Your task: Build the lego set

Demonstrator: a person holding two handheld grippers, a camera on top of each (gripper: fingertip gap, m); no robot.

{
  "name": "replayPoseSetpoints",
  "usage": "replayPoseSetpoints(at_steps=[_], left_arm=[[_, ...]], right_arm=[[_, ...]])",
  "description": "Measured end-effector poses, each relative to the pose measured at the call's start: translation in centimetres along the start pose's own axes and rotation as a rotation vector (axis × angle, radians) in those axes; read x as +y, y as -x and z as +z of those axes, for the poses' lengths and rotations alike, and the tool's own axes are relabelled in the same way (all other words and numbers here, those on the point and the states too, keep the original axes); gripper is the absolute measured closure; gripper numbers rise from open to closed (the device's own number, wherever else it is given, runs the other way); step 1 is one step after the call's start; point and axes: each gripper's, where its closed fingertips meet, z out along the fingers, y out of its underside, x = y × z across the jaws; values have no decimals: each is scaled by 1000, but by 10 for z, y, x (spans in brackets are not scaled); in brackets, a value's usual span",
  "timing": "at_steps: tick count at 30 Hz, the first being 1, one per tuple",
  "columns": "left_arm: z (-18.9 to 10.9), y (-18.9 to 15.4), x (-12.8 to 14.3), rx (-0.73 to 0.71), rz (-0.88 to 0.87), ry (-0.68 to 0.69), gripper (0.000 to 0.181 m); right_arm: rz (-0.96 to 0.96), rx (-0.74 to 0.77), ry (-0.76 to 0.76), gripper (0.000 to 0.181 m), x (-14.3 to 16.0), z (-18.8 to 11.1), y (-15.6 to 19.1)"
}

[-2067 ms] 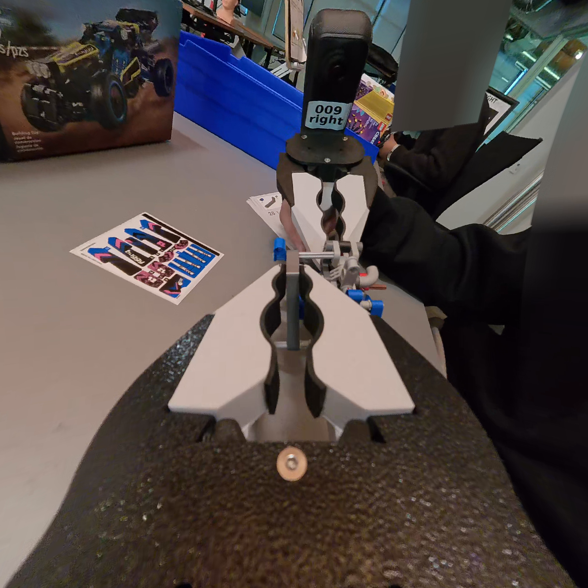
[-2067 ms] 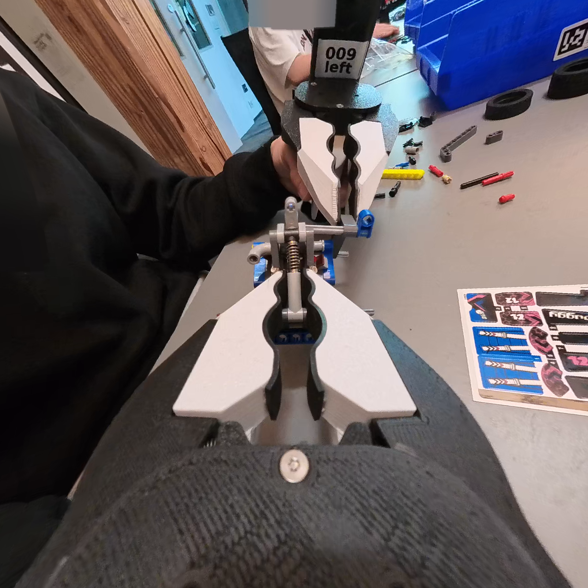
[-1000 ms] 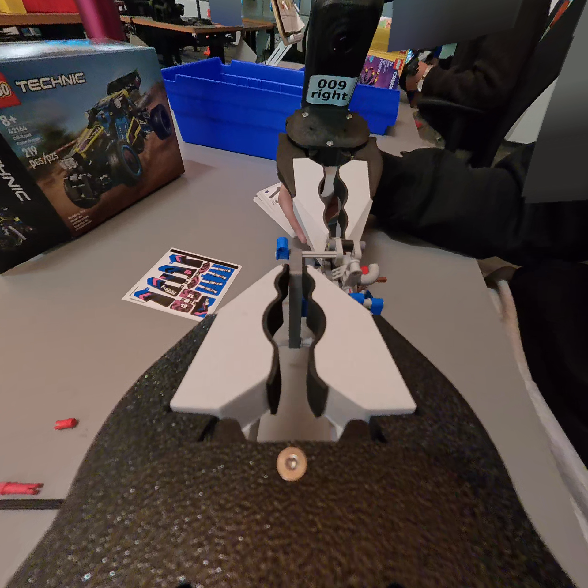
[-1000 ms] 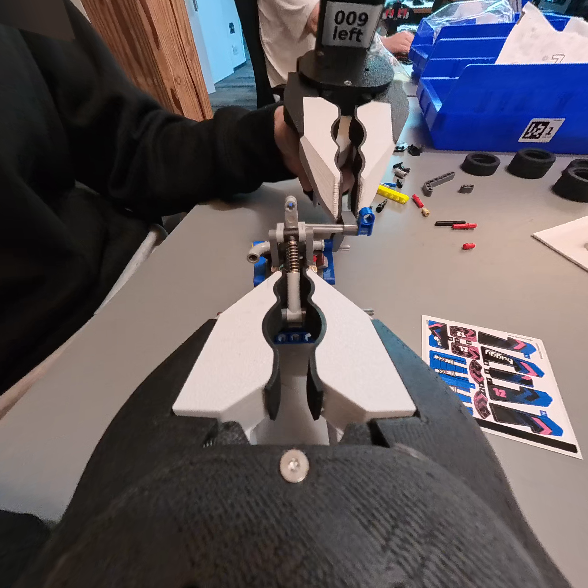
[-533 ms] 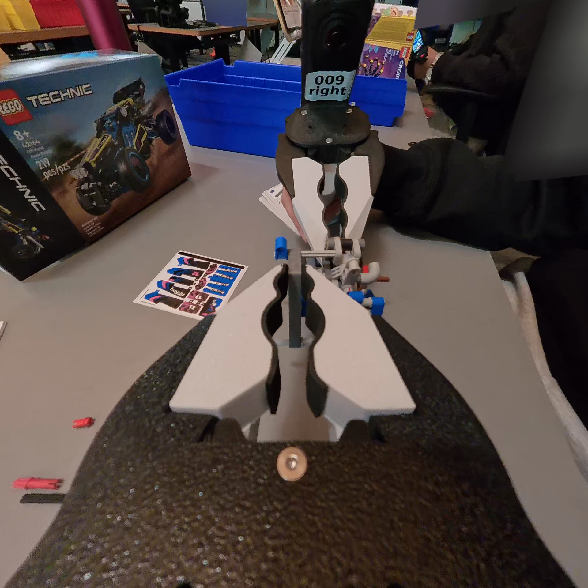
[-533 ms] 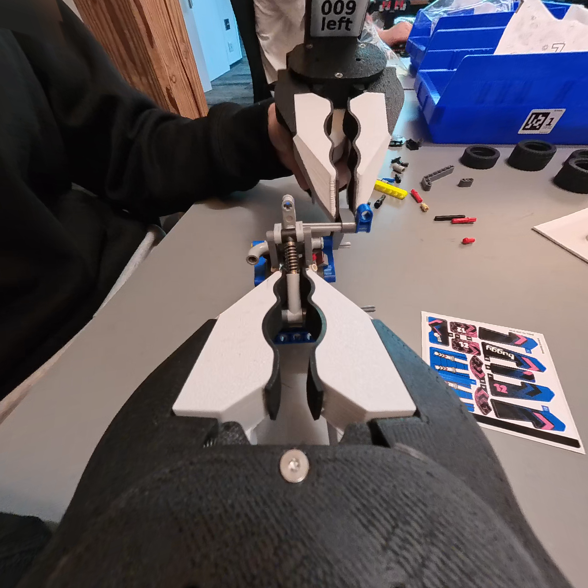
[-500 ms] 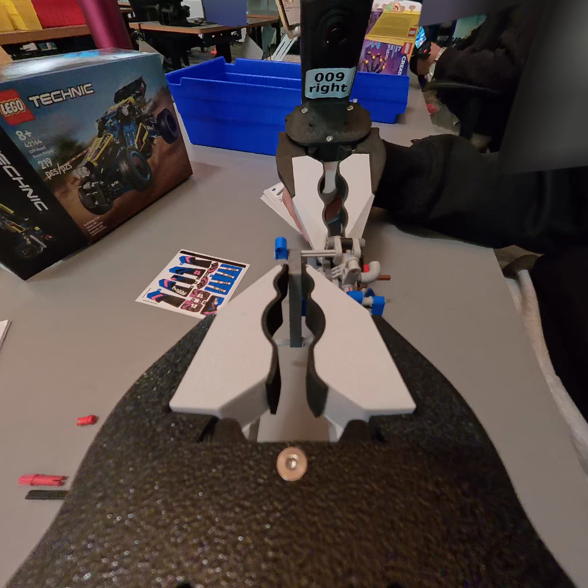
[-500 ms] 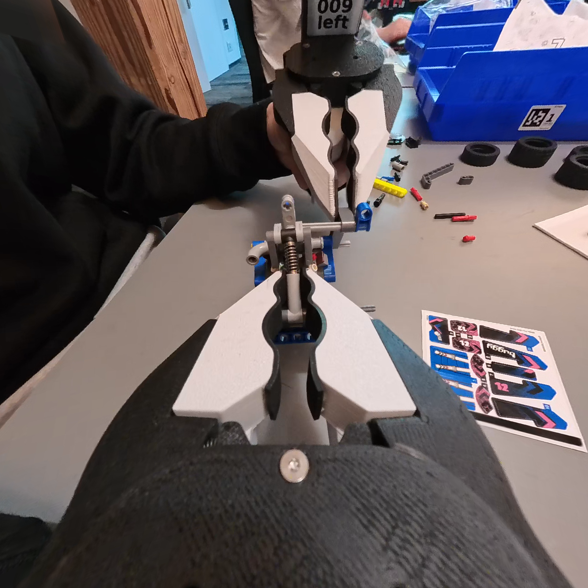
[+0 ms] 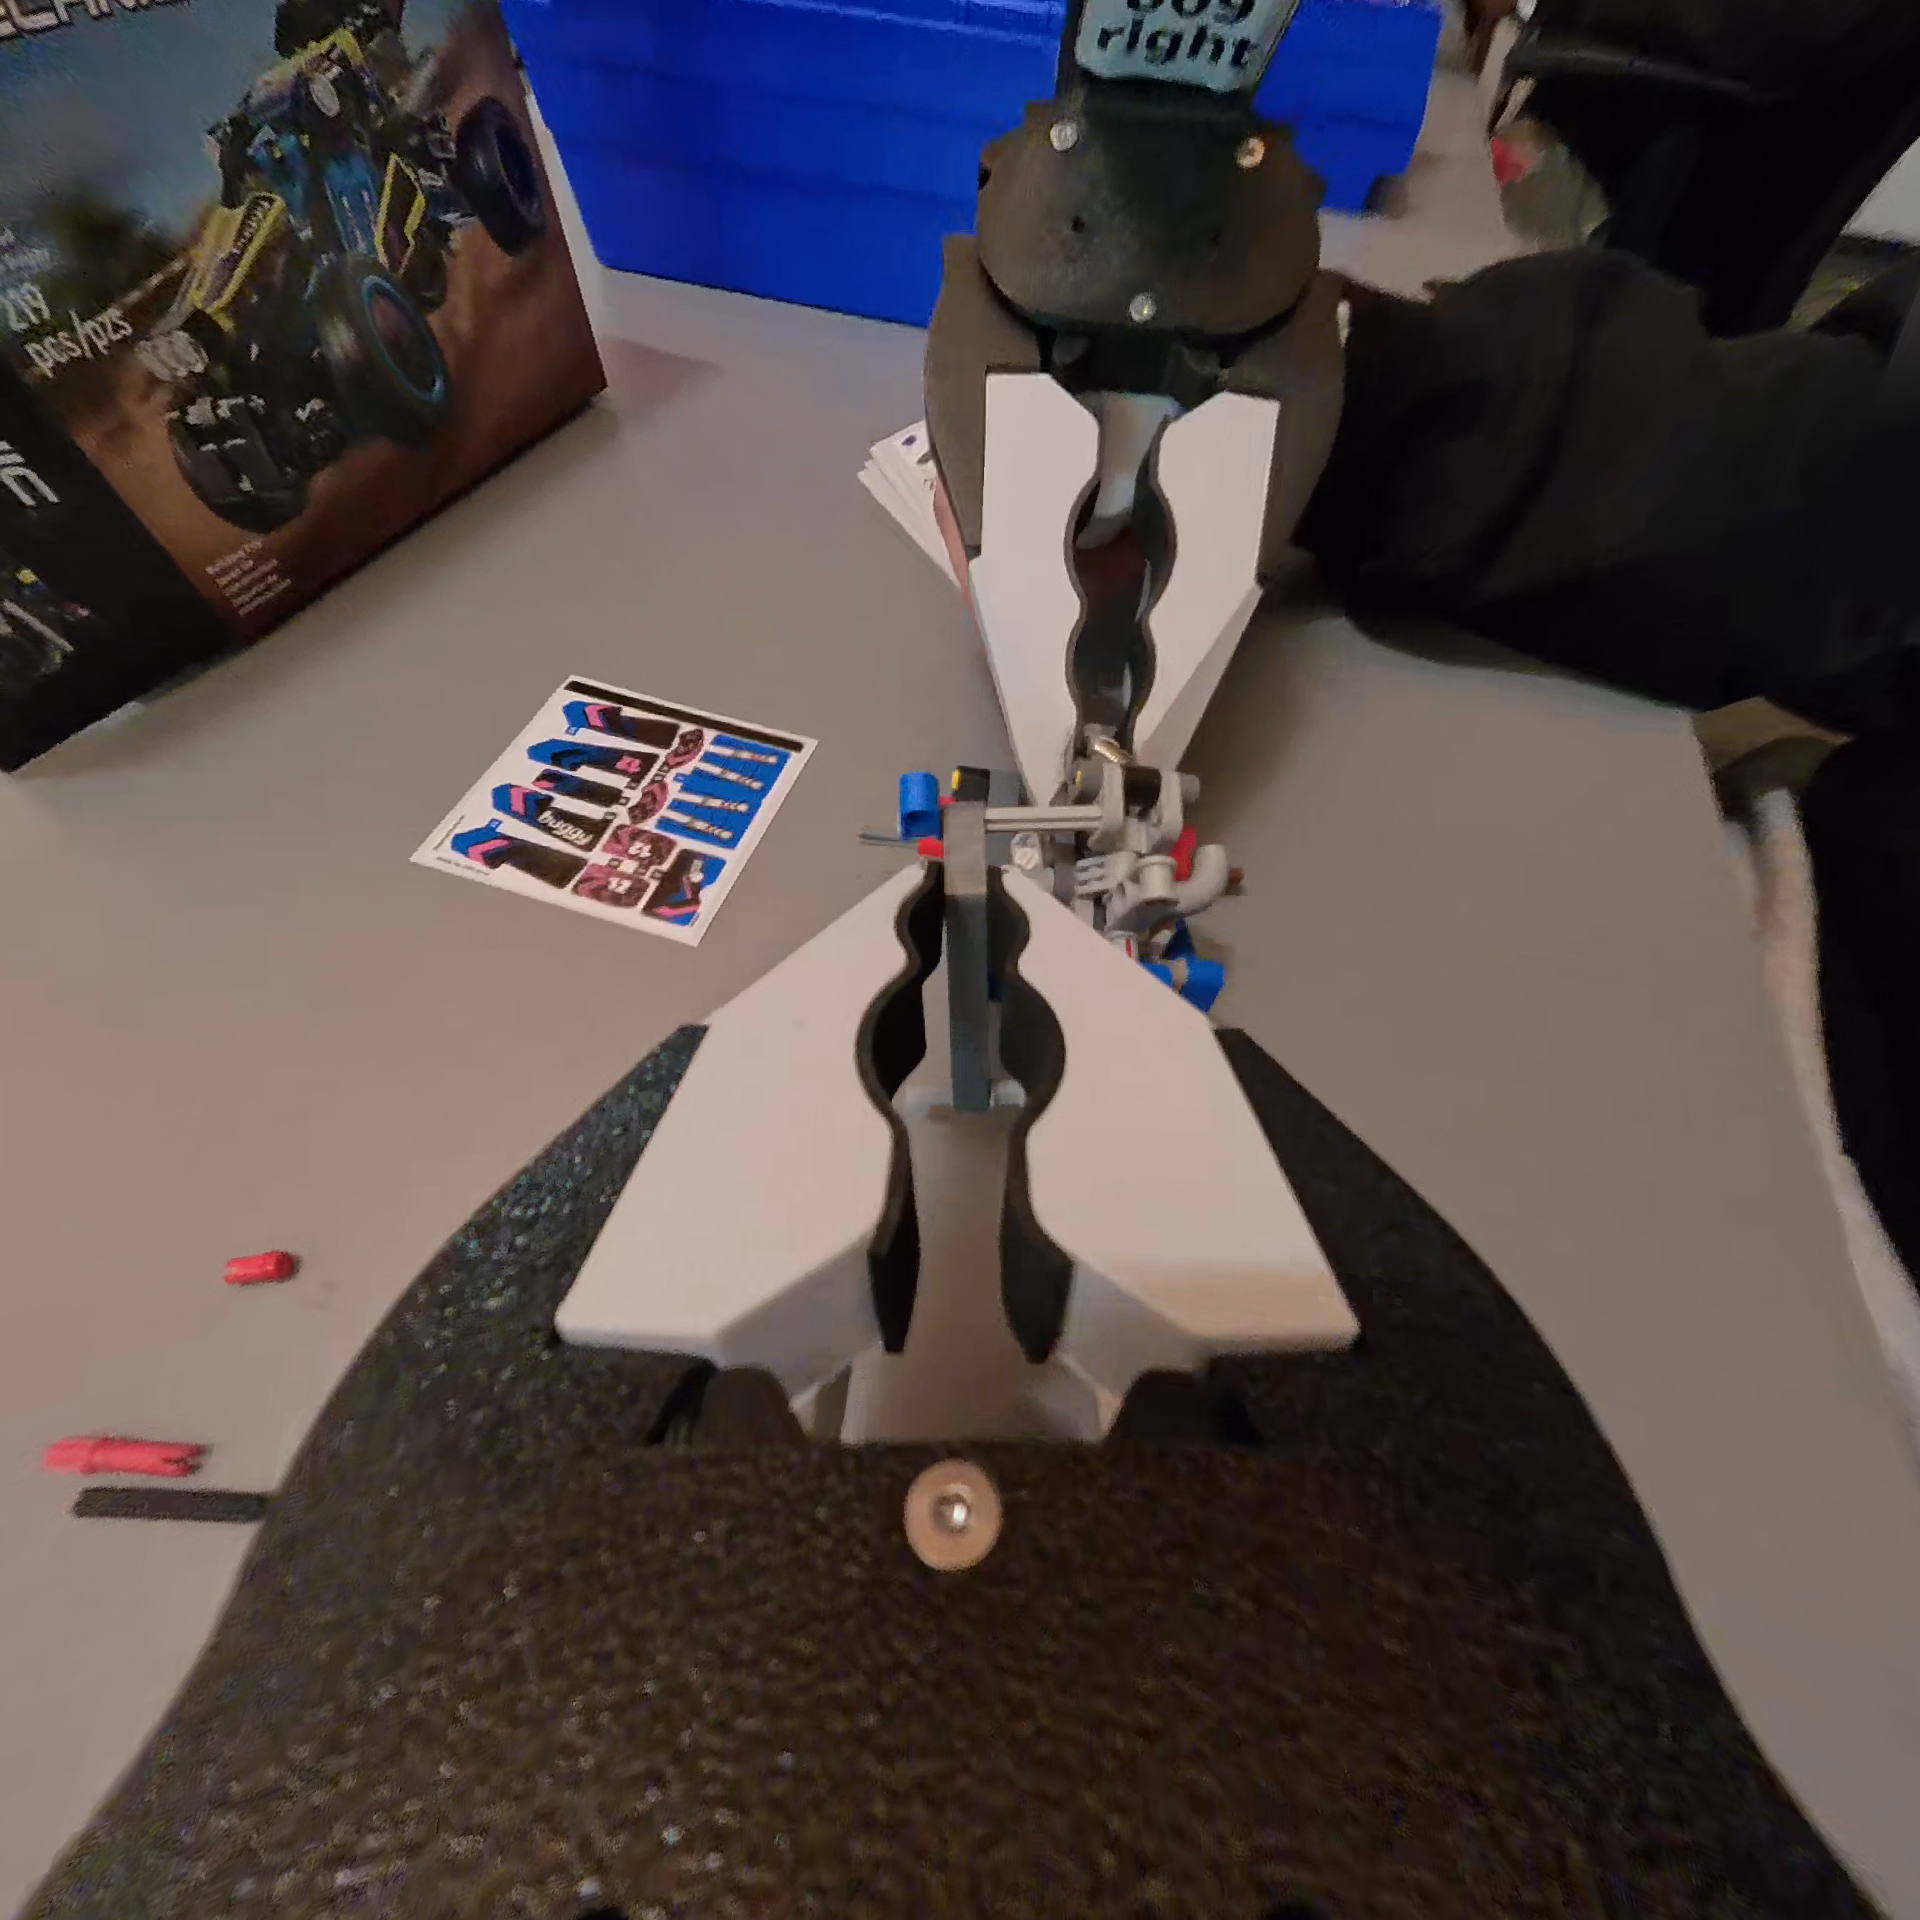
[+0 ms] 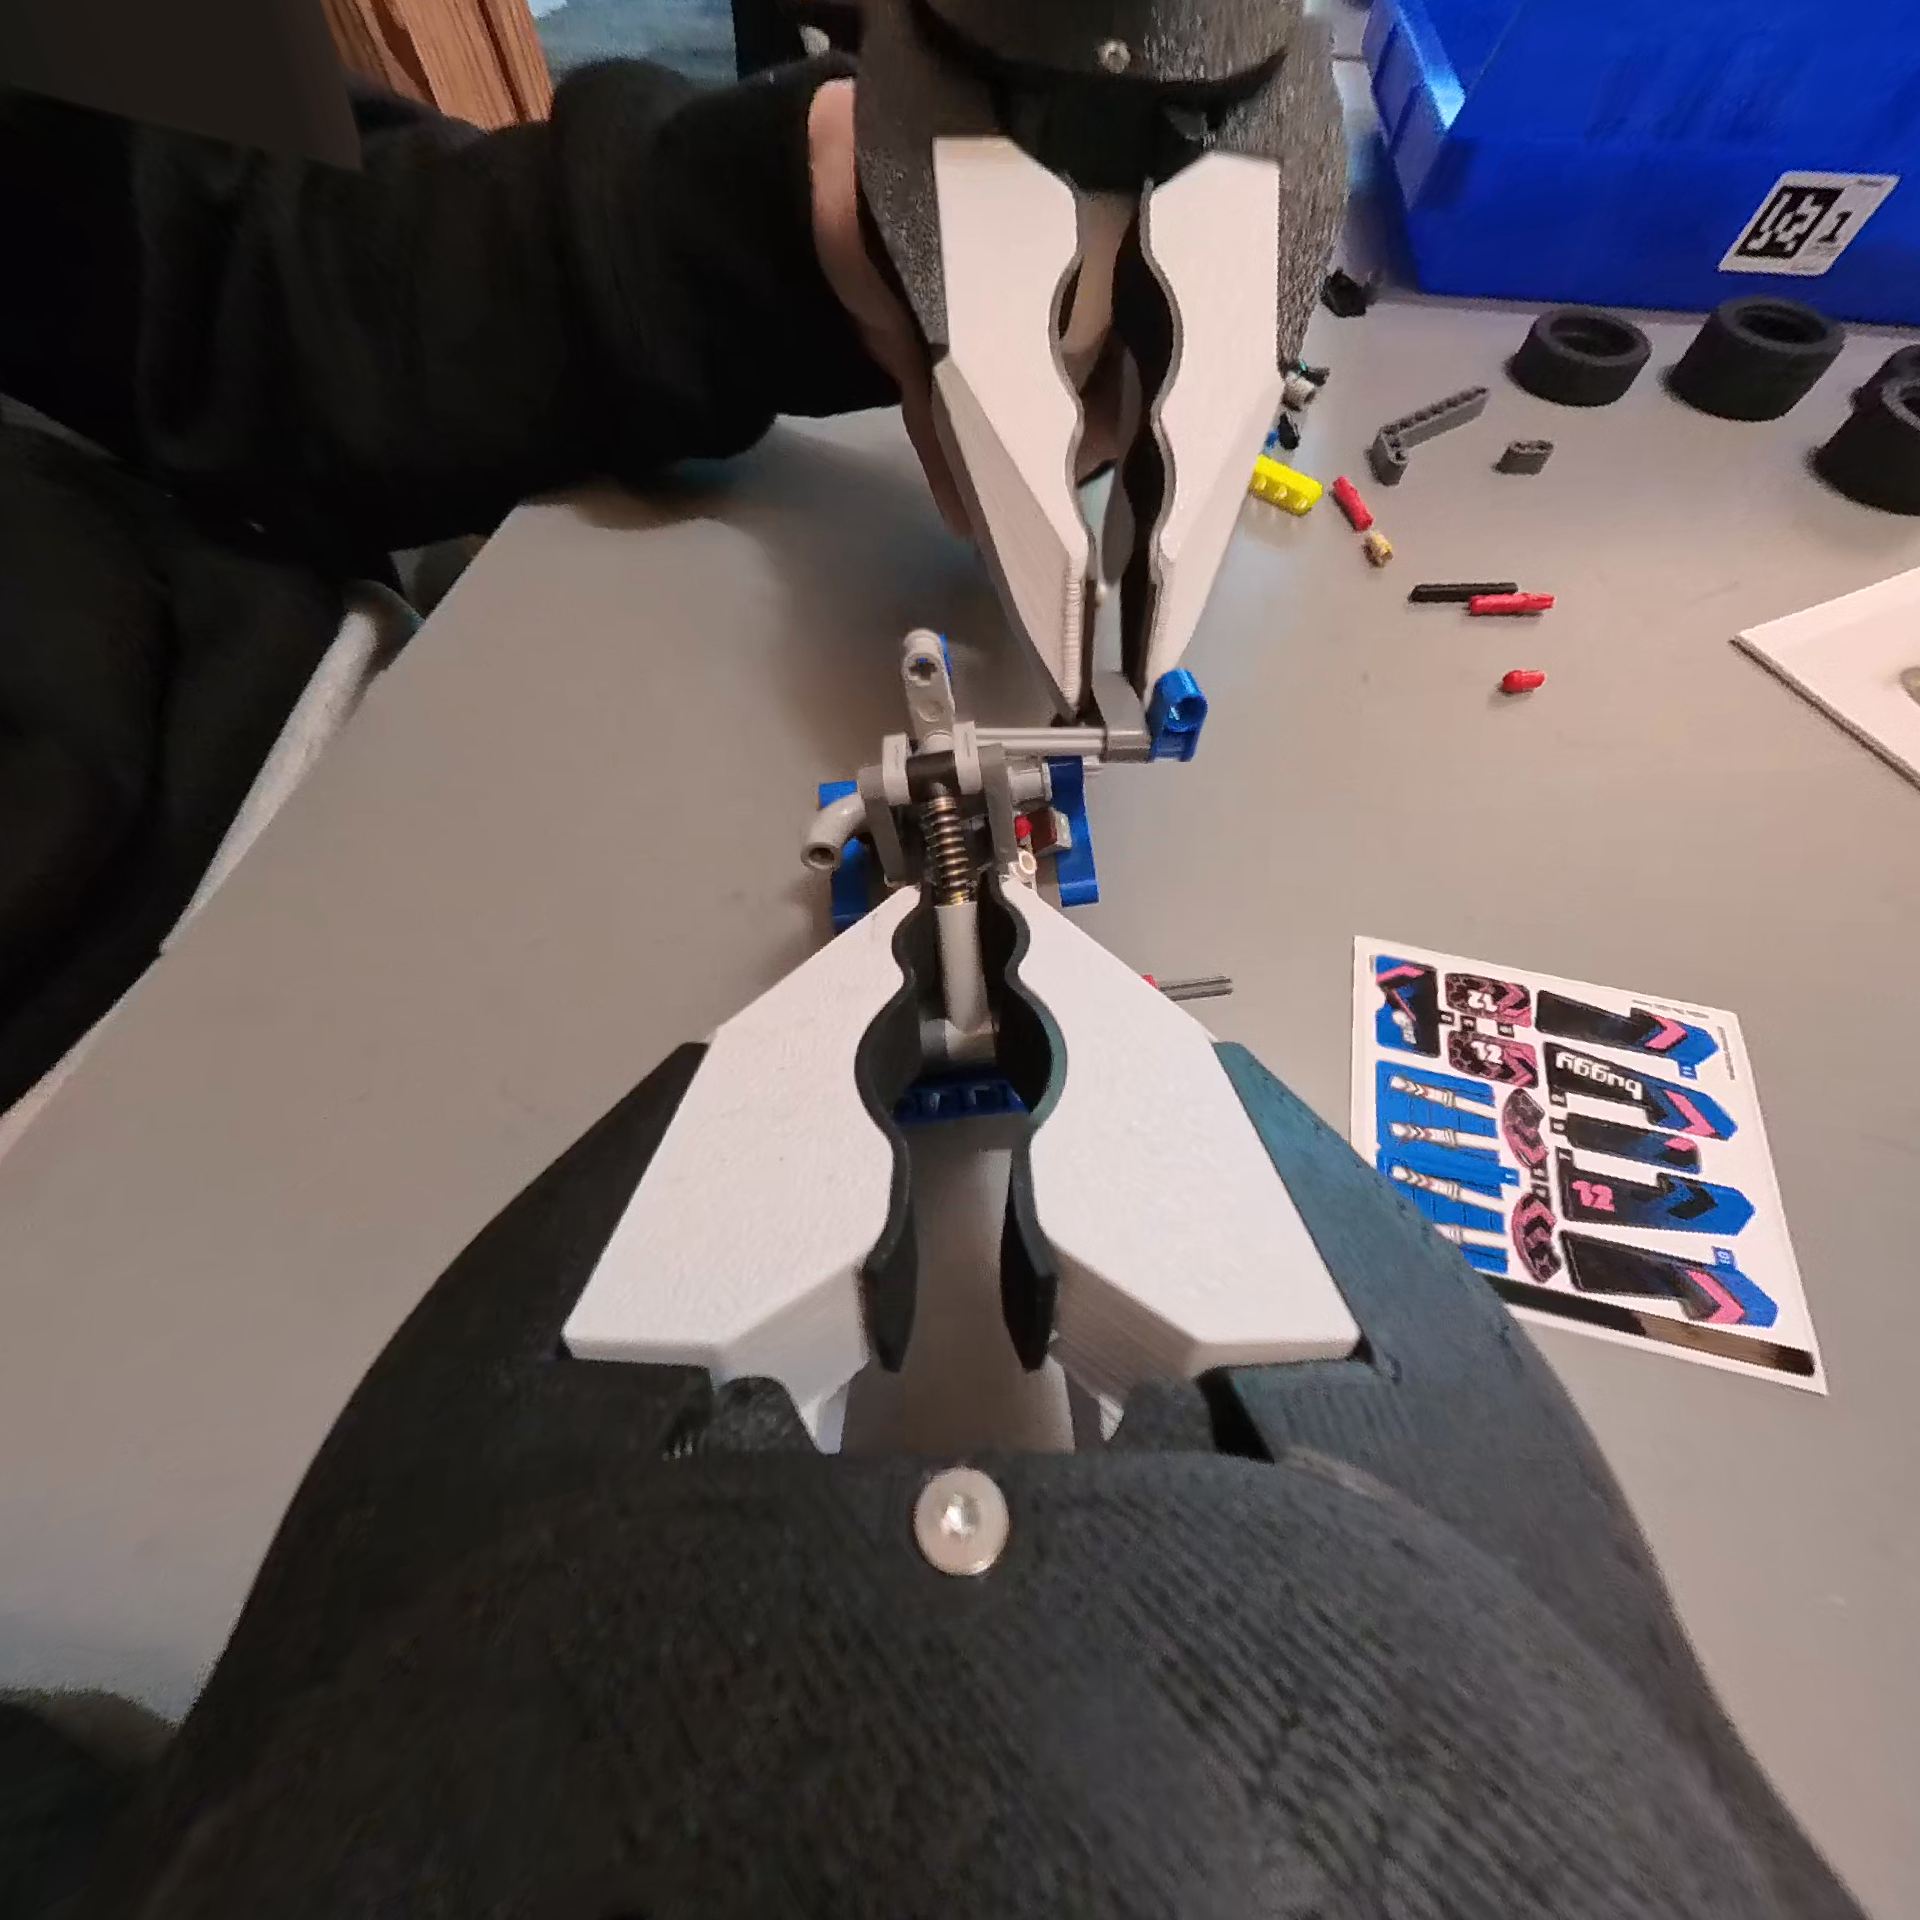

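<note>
Two white-fingered tools face each other across the grey counter [image 9: 312, 1091], both fastened onto the same small build. The left tool [image 9: 961, 883] has its fingers pressed together on a dark grey flat beam [image 9: 966, 935] standing edge-up between them; in the right wrist view the same tool [image 10: 1107, 686] comes down from above and pinches the end of that beam beside a blue connector [image 10: 1177, 715] on a thin grey axle [image 10: 1039, 740]. The right tool [image 10: 961, 914] is clamped on the grey shock absorber with a metal coil spring [image 10: 951, 852], part of a grey and blue lego assembly [image 10: 1070, 842] sitting on the counter between the two tools, near its edge. A sheet of blue, pink and black stickers [image 10: 1558, 1143] lies flat just beside the assembly. Farther off are loose pieces: a yellow beam [image 10: 1285, 486], red pins [image 10: 1507, 603], a bent grey beam [image 10: 1423, 421] and black rubber tyres [image 10: 1579, 358]. A blue plastic bin [image 10: 1662, 125] stands behind them, and the printed cardboard set box [image 9: 260, 291] is at the far left in the left wrist view. A person's black sleeves [image 9: 1610, 468] reach in behind both tools.
</note>
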Motion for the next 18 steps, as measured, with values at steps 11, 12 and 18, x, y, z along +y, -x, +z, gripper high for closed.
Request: replayPoseSetpoints(at_steps=[11,12,18], left_arm=[[0,8,3,-123,199,77,176],[0,7,4,-114,176,86,176],[1,7,6,-102,154,88,176]], right_arm=[[4,46,44,175,5,5,-7],[3,45,44,175,5,5,-6],[-1,47,45,175,5,5,-7]])
